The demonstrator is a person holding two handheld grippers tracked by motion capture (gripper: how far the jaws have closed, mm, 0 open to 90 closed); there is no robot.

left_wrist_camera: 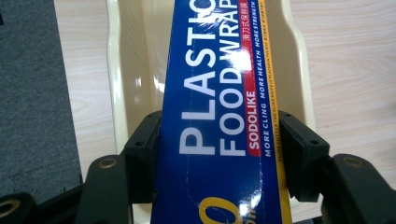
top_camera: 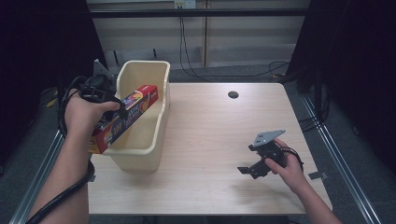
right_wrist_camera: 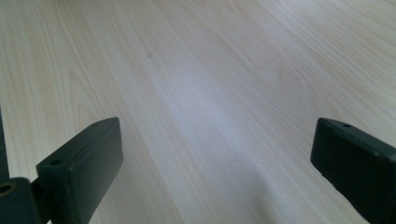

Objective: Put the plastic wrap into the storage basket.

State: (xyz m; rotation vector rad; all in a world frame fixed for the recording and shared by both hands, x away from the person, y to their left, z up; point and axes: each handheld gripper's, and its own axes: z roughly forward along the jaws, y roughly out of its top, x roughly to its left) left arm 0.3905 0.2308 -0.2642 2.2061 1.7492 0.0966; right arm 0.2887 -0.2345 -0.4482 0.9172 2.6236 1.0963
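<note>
The left gripper is clamping a box of plastic wrap between its 2 jaws, holding it slanted over the cream bin at the table's left edge. The right gripper is resting low over bare wood, jaws spread wide.

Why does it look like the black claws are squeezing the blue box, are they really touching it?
Touching. In the left gripper view, the left gripper has both black jaws pressed flat against the sides of the box, with no gap.
</note>
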